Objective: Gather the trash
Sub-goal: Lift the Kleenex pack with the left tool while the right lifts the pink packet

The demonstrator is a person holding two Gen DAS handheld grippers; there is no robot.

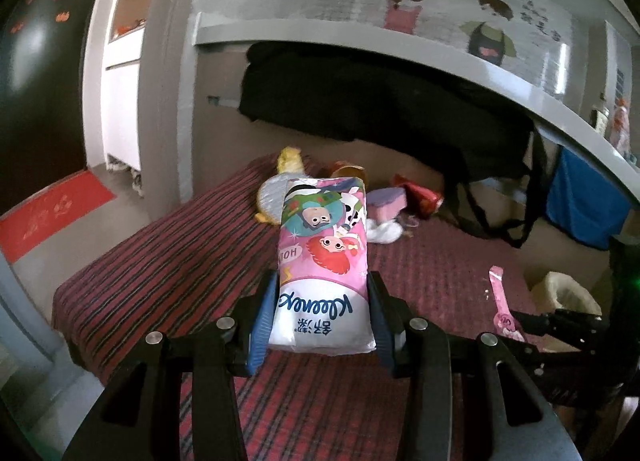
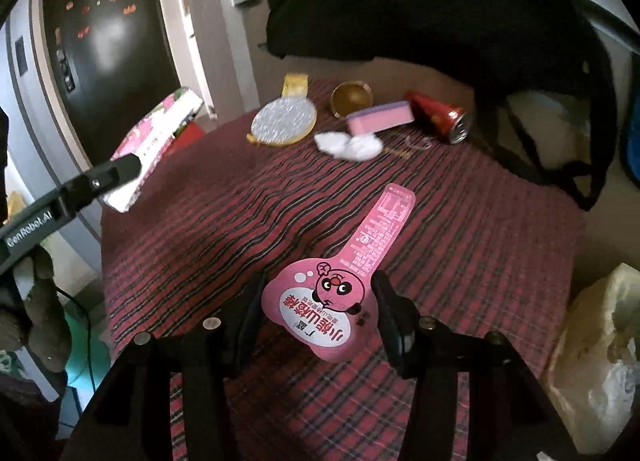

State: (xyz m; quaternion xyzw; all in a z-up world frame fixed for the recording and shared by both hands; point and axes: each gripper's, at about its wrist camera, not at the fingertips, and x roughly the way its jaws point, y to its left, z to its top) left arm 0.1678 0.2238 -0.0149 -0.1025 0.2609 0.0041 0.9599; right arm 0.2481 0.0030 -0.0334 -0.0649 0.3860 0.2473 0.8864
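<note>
Left tongs [image 1: 322, 317] clamped on tissue pack [image 1: 324, 261], right tongs [image 2: 316, 313] gripping pink wrapper [image 2: 340, 281].

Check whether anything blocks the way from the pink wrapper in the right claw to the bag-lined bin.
Nothing visible does: the pink wrapper, in the right claw, has only bare striped cloth before the bin.

Cloth: I see a red striped cloth [image 2: 248, 221] over the table.
Bag: a black bag [image 1: 380, 101] hangs behind it.
Wall: cartoon people [image 1: 404, 1] are on it.
Mat: a red mat [image 1: 56, 209] lies on the floor.
Door: dark, with small red stickers [image 2: 104, 25].
</note>
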